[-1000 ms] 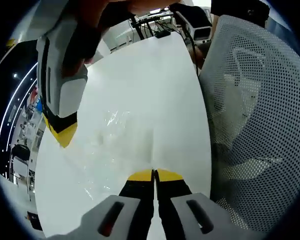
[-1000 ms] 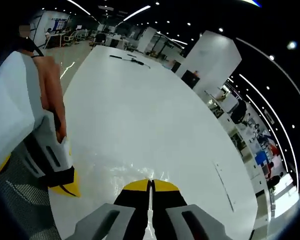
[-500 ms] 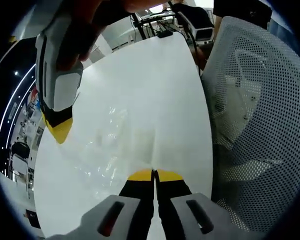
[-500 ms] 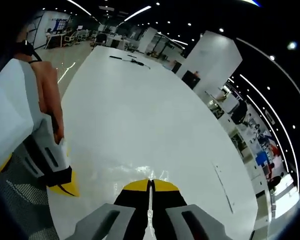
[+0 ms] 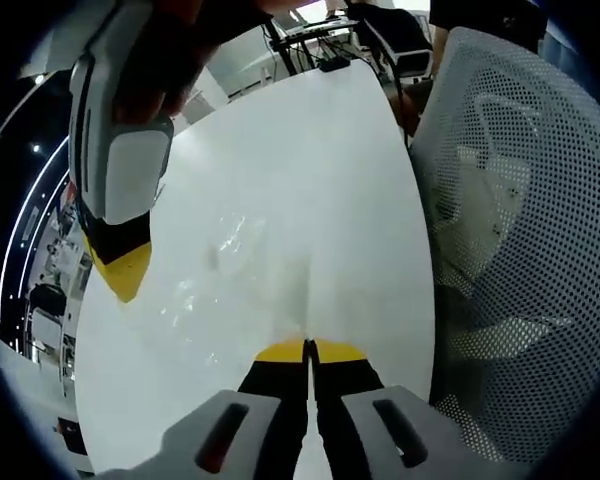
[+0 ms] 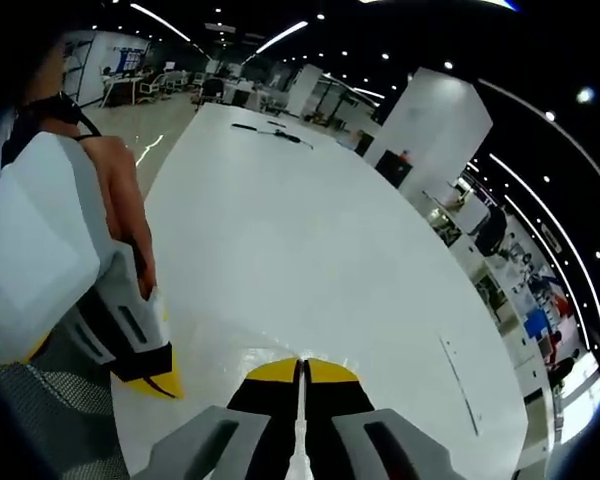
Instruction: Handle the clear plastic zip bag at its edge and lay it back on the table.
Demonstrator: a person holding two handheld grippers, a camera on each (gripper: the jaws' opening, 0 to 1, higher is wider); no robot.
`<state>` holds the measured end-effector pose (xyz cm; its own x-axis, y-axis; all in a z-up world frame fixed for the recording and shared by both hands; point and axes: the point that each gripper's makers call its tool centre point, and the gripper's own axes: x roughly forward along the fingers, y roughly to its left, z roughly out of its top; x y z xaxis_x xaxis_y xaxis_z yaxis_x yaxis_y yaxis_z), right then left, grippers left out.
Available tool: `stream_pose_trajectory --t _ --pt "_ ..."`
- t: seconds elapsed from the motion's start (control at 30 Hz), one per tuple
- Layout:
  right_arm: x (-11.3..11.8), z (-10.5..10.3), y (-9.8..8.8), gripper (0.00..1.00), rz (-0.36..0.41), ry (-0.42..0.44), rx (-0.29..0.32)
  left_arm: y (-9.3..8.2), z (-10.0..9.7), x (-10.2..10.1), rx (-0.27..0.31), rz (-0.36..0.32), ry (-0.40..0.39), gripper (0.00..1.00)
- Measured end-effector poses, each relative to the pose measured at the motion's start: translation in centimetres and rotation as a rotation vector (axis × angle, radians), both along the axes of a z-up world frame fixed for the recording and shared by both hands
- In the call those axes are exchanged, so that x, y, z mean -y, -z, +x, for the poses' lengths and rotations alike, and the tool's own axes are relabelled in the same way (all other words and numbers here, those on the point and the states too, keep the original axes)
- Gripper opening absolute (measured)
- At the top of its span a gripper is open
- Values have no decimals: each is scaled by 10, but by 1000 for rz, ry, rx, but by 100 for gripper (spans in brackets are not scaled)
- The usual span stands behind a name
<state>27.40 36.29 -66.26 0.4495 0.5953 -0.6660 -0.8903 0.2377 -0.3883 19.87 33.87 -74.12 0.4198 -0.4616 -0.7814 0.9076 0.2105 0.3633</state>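
Observation:
The clear plastic zip bag (image 5: 225,265) lies crinkled over the white table (image 5: 310,140), spread between the two grippers. My left gripper (image 5: 307,347) is shut, and the bag's near edge runs into its yellow tips. My right gripper (image 5: 126,282) comes down from the upper left of the left gripper view, held by a hand, with its yellow tip closed at the bag's far edge. In the right gripper view, my right gripper (image 6: 301,366) is shut with a thin pale strip between its jaws. The left gripper (image 6: 163,384) stands close beside it at lower left.
A white mesh chair back (image 5: 510,230) stands right against the table's edge. Dark equipment and cables (image 5: 325,62) sit at the table's far end. A person's hand (image 6: 125,215) holds the left gripper. A cable (image 6: 270,132) lies far off on the long white table (image 6: 300,230).
The right gripper has shifted slightly at the bag's far edge, and the bag's creases have changed. In the right gripper view the left gripper looms larger and closer. Both jaw pairs stay shut.

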Motion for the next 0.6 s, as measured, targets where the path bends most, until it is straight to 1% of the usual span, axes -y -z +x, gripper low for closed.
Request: stream_pose_trajectory --t 0.07,0.13,0.2,0.23,0.27,0.37,0.4,0.47,0.53,0.57,0.6 --pt "-1 -3 0 0 -3 -14 -6 -1 1 0 6 -2 -5 0" --pt "-2 -8 4 0 -10 -38 -32 -1 0 -1 4 -3 -8 0" --pt "0 -8 6 4 -21 -44 -26 -1 0 -2 7 -1 -8 0" --pt "1 -8 4 5 -12 -41 -32 -1 -1 -3 5 1 -9 0" --pt "2 -10 1 5 14 -34 -46 0 0 -3 6 1 -10 0" --pt "8 -8 -2 12 38 -23 -62 -1 1 -6 5 -2 -20 0" --pt "11 -5 0 14 48 -13 -67 -1 1 -6 6 -3 -21 0" --pt "26 0 -4 17 69 32 -78 -3 3 -7 11 -7 -28 0" --pt "35 1 -5 20 68 61 -69 -6 7 -8 15 -21 -45 0" --pt "47 3 -4 21 75 94 -73 -6 8 -8 15 -26 -52 0" --pt "52 4 -4 22 83 111 -79 -8 9 -8 15 -35 -61 0"
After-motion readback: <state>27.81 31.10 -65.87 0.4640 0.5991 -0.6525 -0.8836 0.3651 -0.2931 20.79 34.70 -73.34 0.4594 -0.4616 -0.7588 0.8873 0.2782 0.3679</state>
